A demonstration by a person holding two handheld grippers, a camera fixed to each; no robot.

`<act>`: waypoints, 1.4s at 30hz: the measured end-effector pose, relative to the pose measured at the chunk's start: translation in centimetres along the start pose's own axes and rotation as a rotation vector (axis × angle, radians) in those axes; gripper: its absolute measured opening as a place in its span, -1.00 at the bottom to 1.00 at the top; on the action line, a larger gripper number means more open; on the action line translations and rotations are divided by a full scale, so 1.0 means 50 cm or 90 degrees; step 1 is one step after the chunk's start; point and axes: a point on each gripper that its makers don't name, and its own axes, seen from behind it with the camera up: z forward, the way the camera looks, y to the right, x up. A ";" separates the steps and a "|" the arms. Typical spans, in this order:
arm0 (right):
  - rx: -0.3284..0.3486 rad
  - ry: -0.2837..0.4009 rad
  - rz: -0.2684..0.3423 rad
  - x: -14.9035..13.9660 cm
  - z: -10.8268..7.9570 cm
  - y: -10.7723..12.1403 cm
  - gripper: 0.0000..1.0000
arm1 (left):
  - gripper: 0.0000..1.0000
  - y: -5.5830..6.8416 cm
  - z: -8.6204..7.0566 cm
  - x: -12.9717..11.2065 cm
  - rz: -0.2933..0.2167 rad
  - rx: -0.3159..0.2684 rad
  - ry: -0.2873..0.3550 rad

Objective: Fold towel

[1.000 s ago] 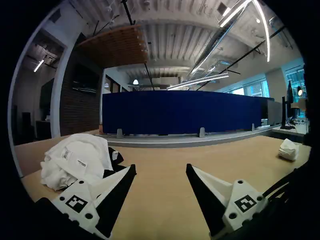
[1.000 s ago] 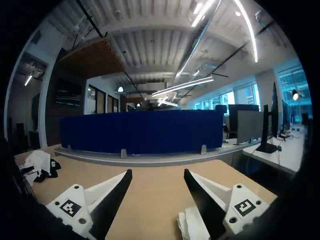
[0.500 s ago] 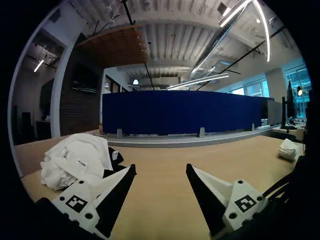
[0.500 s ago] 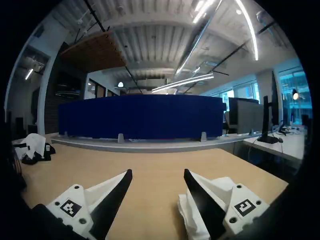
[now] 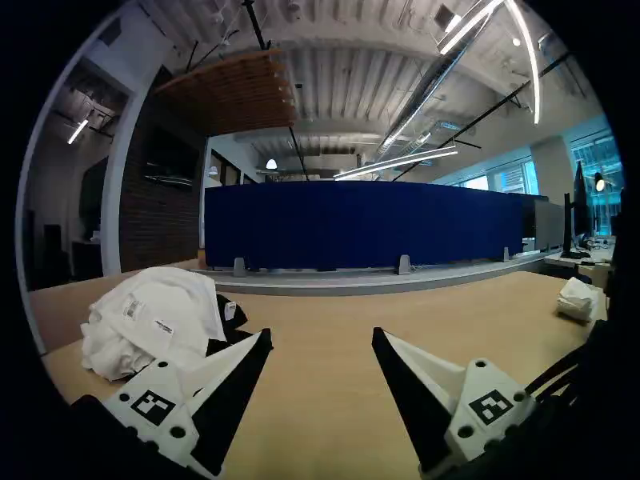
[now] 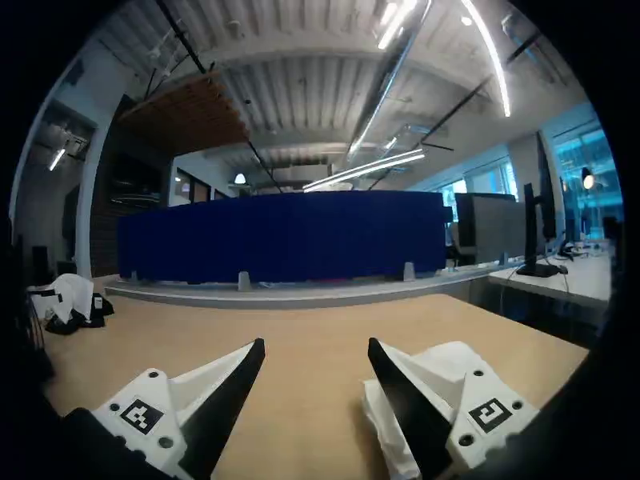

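The towel [image 6: 382,432], a small crumpled white cloth, lies on the wooden bench [image 6: 320,320] at the lower right of the right gripper view, partly under the right-hand finger of the right gripper [image 6: 314,342]. That gripper's fingers stand apart and hold nothing. In the left gripper view the same towel [image 5: 578,298] sits at the far right edge, well apart from the left gripper [image 5: 320,332], whose fingers are likewise spread and empty over bare bench [image 5: 320,304]. A larger pile of white cloth [image 5: 152,328] with dark pieces beneath it rests at the lower left of that view, just beside the left-hand finger. A blue partition [image 5: 360,224] closes the far side of the bench.

The step in hand appears to be the first pick-up. To do it well, the right gripper should centre an edge or corner of the towel between its fingers, not the bunched middle. It should pinch a single layer low against the bench. The left gripper should cross to a second corner, so the cloth can be drawn flat before any fold.
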 end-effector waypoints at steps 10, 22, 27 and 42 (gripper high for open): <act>0.006 -0.001 -0.017 -0.007 0.007 -0.016 1.00 | 0.87 0.000 -0.001 0.000 0.000 0.000 0.000; 0.004 -0.002 -0.017 -0.007 0.008 -0.013 1.00 | 0.87 0.000 0.000 -0.001 0.000 0.000 0.000; 0.004 -0.002 -0.017 -0.006 0.008 -0.012 1.00 | 0.87 0.000 0.000 0.000 0.000 0.000 0.000; 0.005 -0.002 -0.017 -0.005 0.009 -0.012 1.00 | 0.87 0.000 0.002 0.001 0.000 0.000 0.000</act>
